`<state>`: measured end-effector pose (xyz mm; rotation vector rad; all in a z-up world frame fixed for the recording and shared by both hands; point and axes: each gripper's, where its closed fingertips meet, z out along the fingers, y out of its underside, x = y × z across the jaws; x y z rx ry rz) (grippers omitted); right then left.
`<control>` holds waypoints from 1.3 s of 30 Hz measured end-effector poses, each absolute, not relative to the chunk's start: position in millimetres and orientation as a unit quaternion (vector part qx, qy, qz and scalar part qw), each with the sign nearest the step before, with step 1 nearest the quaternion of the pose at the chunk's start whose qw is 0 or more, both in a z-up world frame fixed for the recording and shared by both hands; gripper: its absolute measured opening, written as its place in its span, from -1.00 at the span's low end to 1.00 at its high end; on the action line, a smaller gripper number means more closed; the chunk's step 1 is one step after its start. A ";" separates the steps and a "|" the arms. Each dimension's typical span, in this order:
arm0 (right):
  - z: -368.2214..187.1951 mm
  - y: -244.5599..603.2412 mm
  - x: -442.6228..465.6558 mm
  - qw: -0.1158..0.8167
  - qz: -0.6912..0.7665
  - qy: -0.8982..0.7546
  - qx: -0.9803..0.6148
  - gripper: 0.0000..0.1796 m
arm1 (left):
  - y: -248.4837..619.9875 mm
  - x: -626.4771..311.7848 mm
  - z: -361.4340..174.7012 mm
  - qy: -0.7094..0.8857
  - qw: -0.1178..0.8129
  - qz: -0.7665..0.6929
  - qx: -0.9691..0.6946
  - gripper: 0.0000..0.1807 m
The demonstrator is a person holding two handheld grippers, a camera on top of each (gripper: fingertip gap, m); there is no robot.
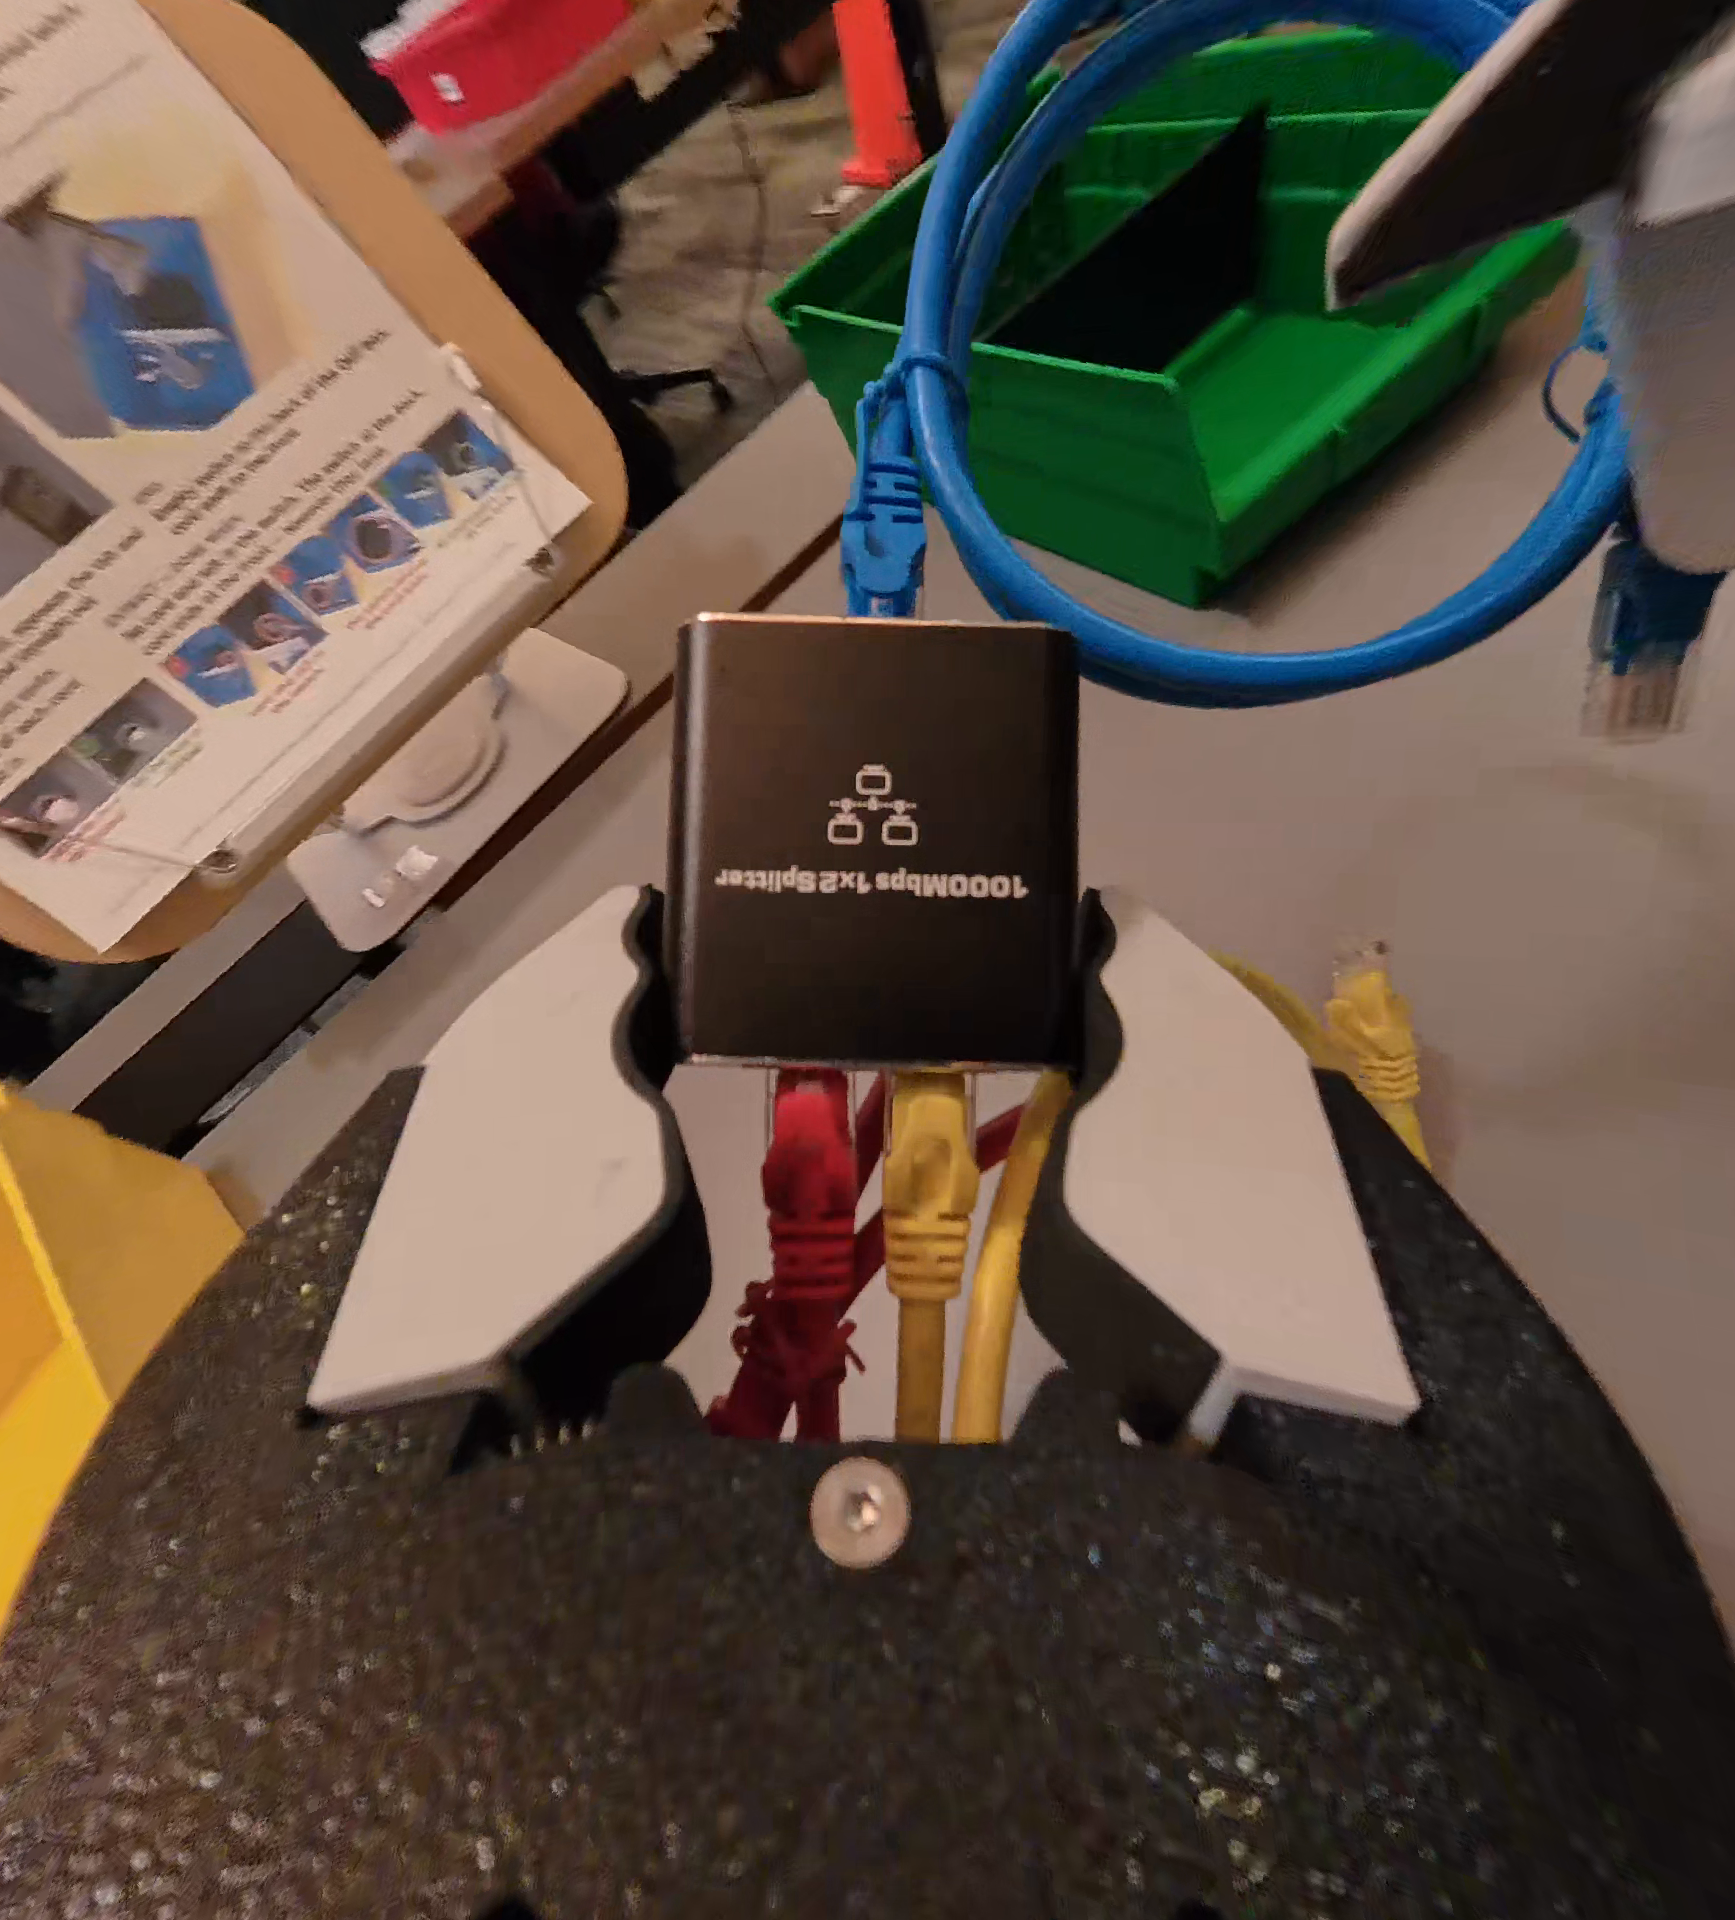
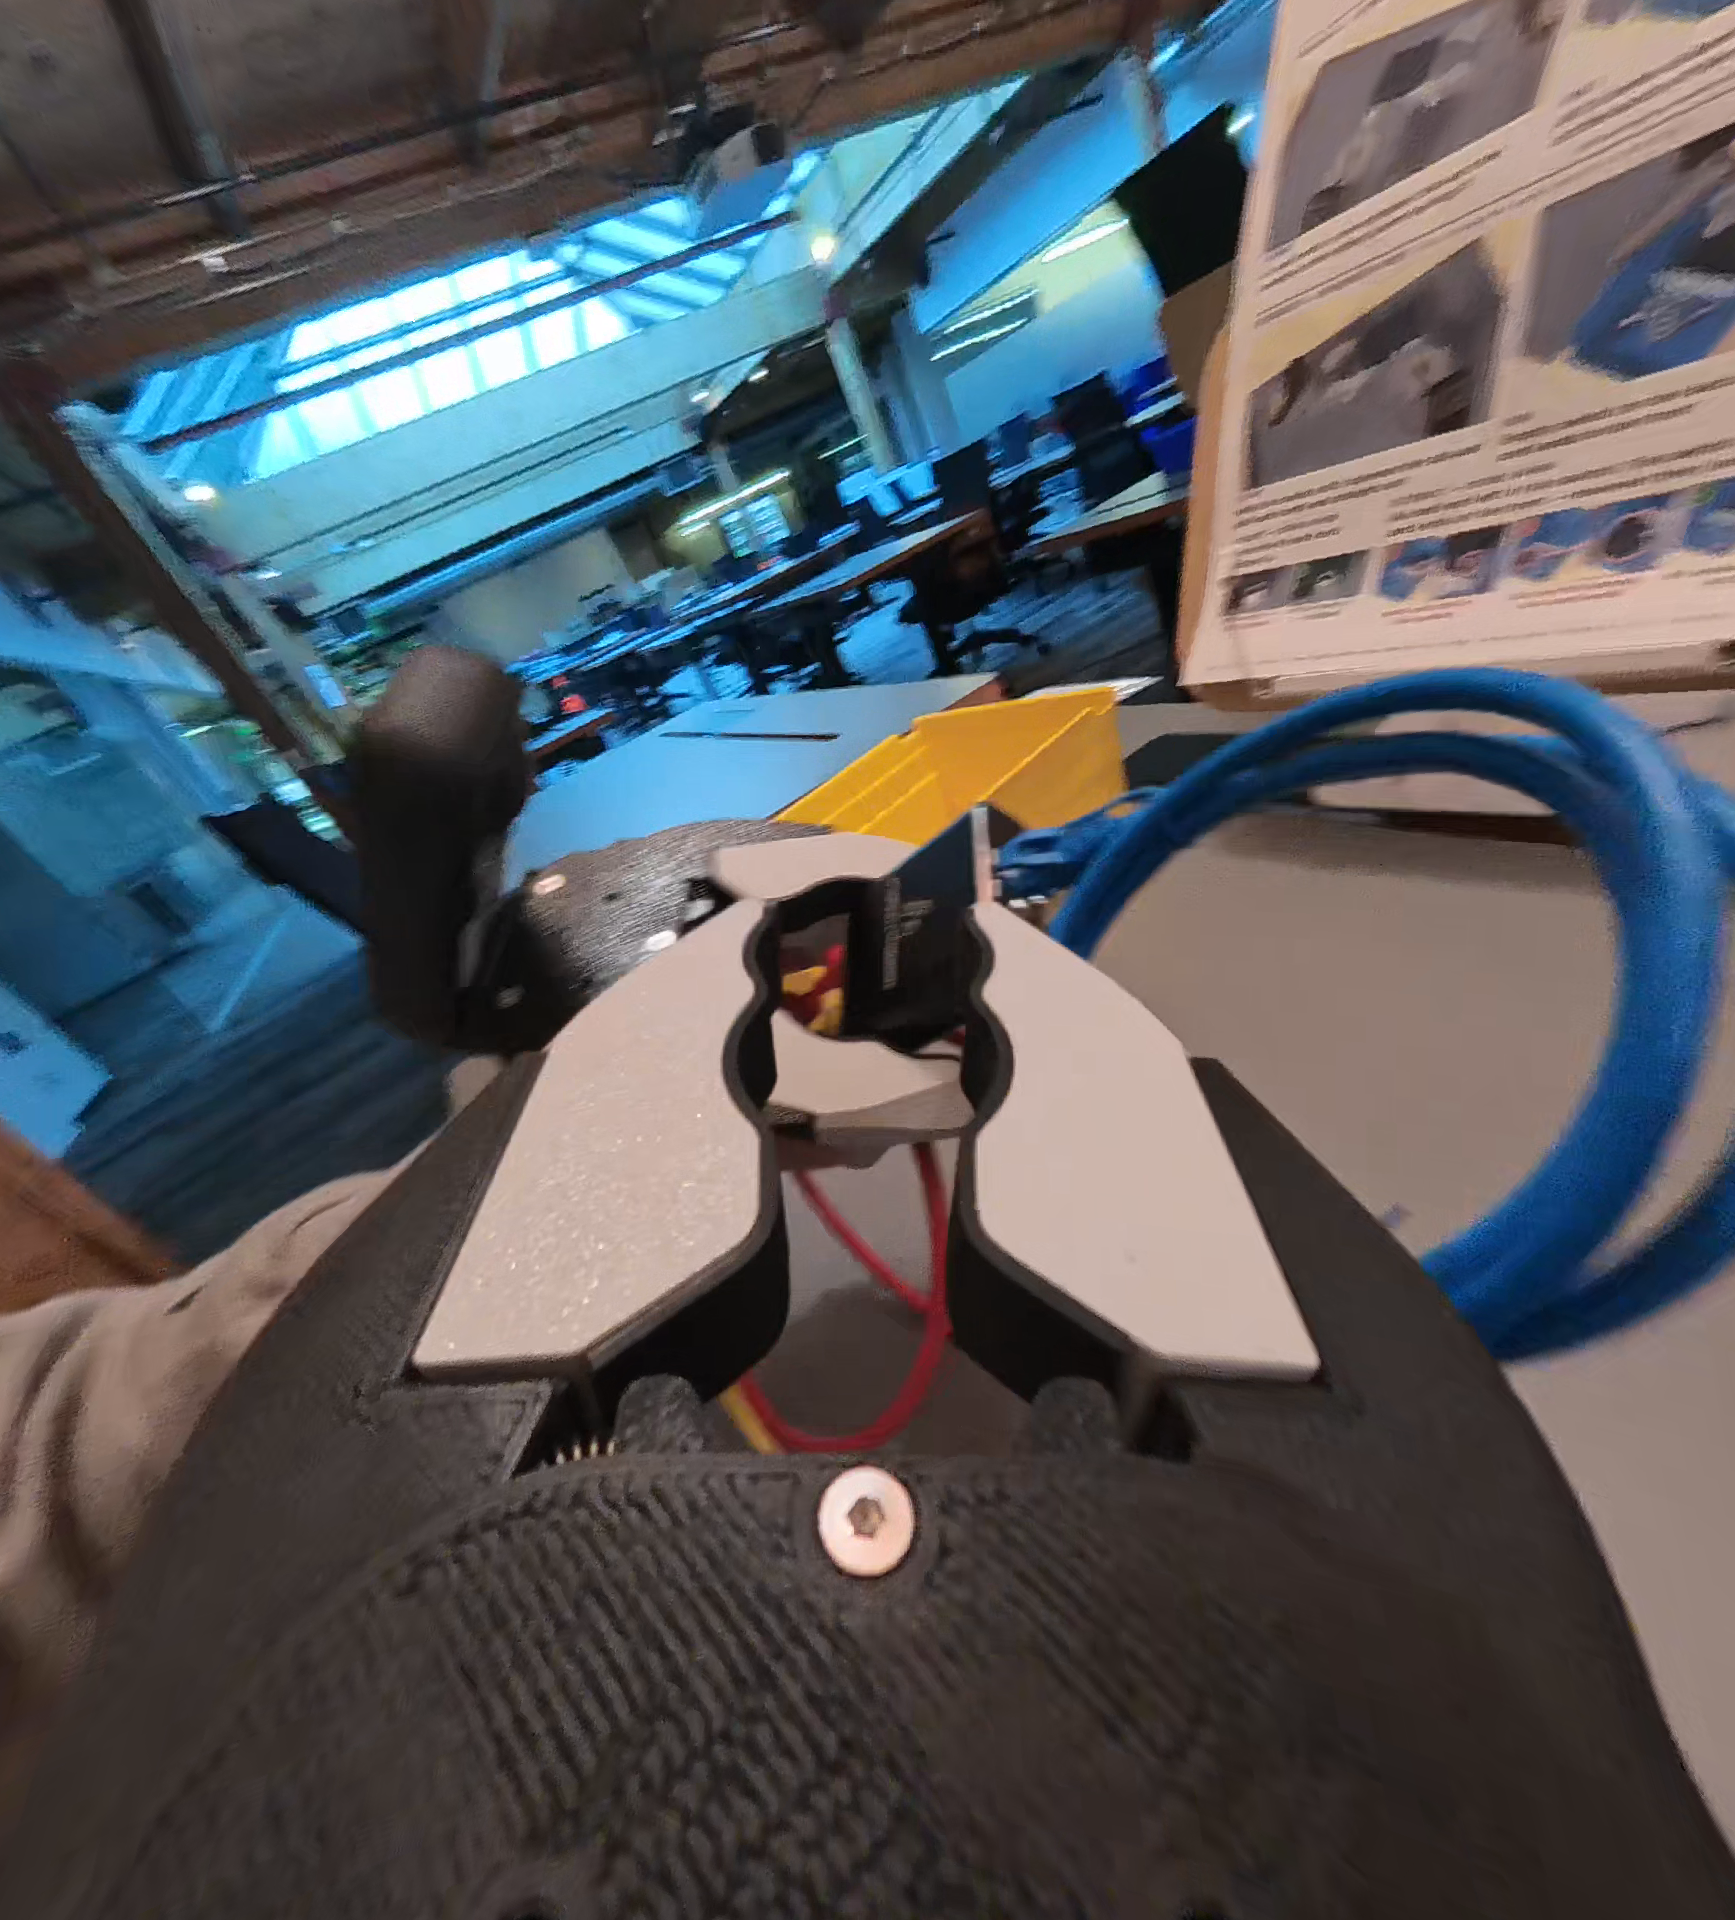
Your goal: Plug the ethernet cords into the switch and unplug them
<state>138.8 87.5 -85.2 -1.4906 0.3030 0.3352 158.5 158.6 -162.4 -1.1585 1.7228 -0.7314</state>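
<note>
The left gripper [image 1: 878,966] is clamping the small black ethernet switch [image 1: 873,842] by its two side walls, holding it just above the grey tabletop [image 1: 1414,935]. A red cord [image 1: 809,1174] and a yellow cord [image 1: 930,1184] are sitting in the two near ports, and one blue plug [image 1: 882,540] is meeting the far face, though whether it is fully seated cannot be told from here. The rest of the blue cord [image 1: 1258,665] is looping toward the green bin [image 1: 1154,416], with its free plug [image 1: 1637,665] hanging below the right gripper [image 2: 868,935].

In the right wrist view that gripper's jaws are standing narrowly apart with nothing visibly between them (the switch shows beyond the tips, not inside them).

The step in hand appears to be working the blue plug at the far port. To do it well, the left jaws should be keeping a firm, square hold so the switch is not twisting, while the right jaws take the plug by its boot, close behind the connector, and move it straight along the port's axis. For unplugging, the latch tab probably needs pressing before pulling.
</note>
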 end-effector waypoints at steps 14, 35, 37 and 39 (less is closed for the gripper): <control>-117.1 119.8 73.4 0.660 0.328 0.126 -0.664 -0.90 | 178.6 156.7 -148.9 0.601 0.472 -0.364 -0.532 -0.18; -88.8 76.0 171.0 0.756 0.198 0.138 -0.609 -0.53 | 107.7 159.1 -136.0 0.613 0.504 -0.453 -0.407 -0.18; -83.1 75.0 160.2 0.754 0.226 0.117 -0.606 -0.64 | 103.0 160.6 -135.2 0.615 0.522 -0.437 -0.399 -0.18; -77.9 72.6 155.4 0.756 0.243 0.105 -0.599 -0.73 | 102.4 160.9 -132.7 0.612 0.534 -0.428 -0.395 -0.18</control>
